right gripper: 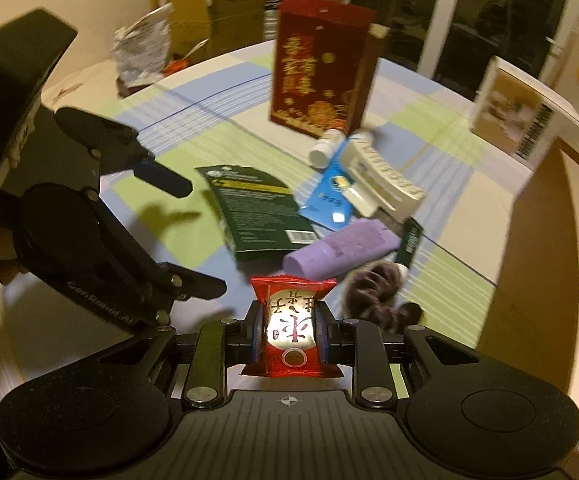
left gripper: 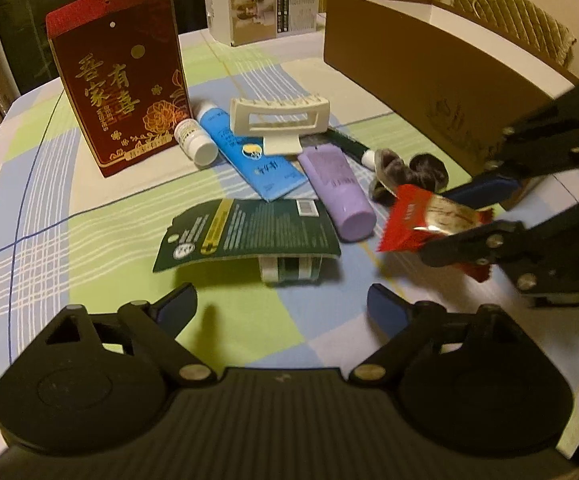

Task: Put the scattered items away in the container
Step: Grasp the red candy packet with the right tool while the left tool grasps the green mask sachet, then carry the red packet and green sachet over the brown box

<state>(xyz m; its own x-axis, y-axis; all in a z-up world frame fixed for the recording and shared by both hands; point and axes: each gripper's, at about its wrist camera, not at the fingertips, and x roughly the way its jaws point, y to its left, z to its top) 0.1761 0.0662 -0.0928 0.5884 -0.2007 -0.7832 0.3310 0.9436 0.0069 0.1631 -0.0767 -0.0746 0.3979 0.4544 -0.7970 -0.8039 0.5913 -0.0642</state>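
My right gripper (right gripper: 289, 332) is shut on a red and gold snack packet (right gripper: 289, 320), held off the table. From the left wrist view the packet (left gripper: 433, 220) hangs at the right, near the brown cardboard container (left gripper: 409, 68). My left gripper (left gripper: 281, 304) stands open over bare tablecloth, just short of a dark green card packet (left gripper: 249, 232). Behind it lie a purple tube (left gripper: 341, 188), a blue tube (left gripper: 249, 156), a white bottle (left gripper: 195, 140), a cream hair claw (left gripper: 277, 120) and a dark scrunchie (left gripper: 409, 172).
A tall red gift box (left gripper: 121, 80) stands upright at the back left of the pile. A white carton (left gripper: 261, 4) sits at the far edge of the round table (left gripper: 49, 200). The container wall (right gripper: 537, 220) rises at the right. Boxes and a chair stand beyond.
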